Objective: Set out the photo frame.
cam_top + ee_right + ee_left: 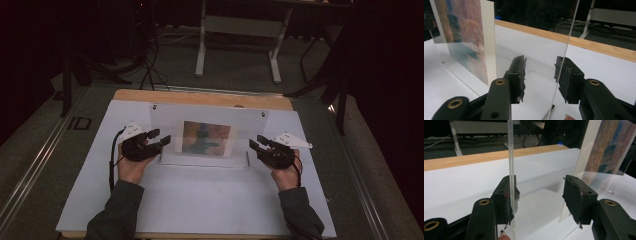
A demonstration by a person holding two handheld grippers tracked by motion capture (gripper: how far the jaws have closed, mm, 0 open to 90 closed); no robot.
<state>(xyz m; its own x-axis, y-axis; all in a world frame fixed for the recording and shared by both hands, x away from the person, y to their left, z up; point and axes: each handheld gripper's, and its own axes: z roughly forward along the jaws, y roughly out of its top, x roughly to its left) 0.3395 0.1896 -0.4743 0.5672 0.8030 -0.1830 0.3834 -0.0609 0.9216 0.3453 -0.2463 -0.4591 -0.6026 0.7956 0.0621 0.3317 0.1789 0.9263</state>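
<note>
A clear acrylic photo frame (167, 119) stands upright at the middle of the white table top, holding a colourful picture (206, 137). My left gripper (160, 137) is open at the frame's left edge. In the left gripper view the clear front sheet (511, 157) rises edge-on between the jaws of the left gripper (540, 195), close against the left pad (506, 200). My right gripper (256, 141) is open at the frame's right edge. There the sheet's edge (565, 52) stands between the jaws of the right gripper (540, 72), near the right pad (567, 77). The picture (464, 32) shows at the left.
A white board (200, 200) covers the wooden table (200, 97). Small screws (154, 106) sit at the frame's top corners. On the floor beyond the table stand a white desk's legs (201, 50), with dark stands and cables (147, 60) to the left.
</note>
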